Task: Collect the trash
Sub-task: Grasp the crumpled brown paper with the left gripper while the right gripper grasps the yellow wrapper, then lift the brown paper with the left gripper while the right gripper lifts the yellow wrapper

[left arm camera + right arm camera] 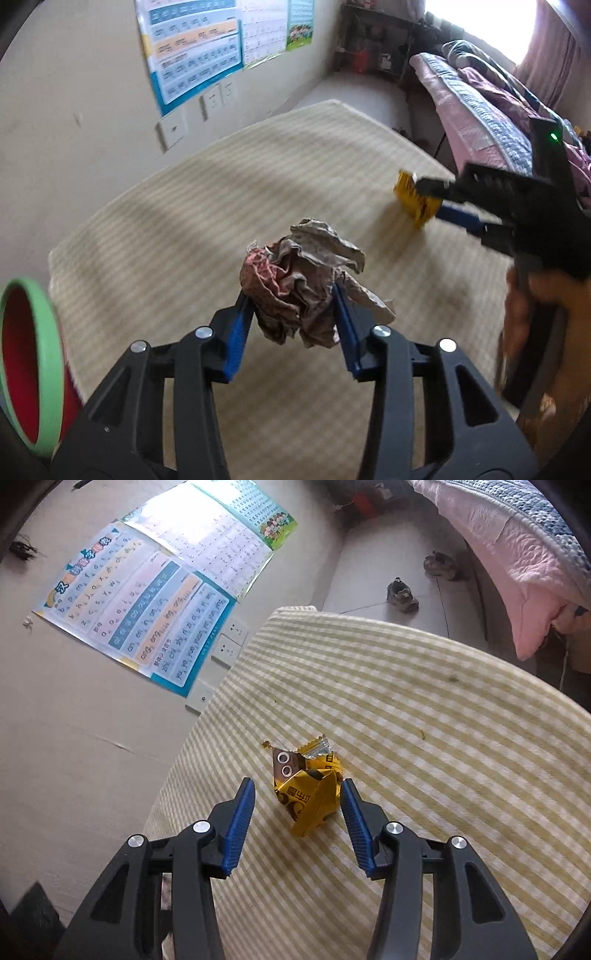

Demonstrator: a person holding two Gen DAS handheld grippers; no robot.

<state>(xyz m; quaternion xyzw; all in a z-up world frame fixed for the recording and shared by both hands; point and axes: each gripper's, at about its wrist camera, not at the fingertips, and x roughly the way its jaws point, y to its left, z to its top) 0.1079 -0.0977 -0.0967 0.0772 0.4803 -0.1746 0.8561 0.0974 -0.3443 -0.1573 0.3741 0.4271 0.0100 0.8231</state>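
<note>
A crumpled brown and reddish paper ball (299, 284) sits between the blue pads of my left gripper (291, 291), which is shut on it above the yellow-checked tablecloth (258, 166). A yellow foil snack wrapper (306, 797) lies on the cloth (424, 709) between the fingers of my right gripper (298, 782). That gripper is open: the left pad stands clear of the wrapper and the right pad is close beside it. The left wrist view also shows the right gripper (428, 199) at the wrapper (408, 197), held by a hand.
A bin with a green rim (48, 332) and red inside stands at the table's near left corner. Posters and wall sockets (229, 642) back the table's left side. A bed with a pink quilt (517, 572) lies to the right, with shoes (400, 592) on the floor.
</note>
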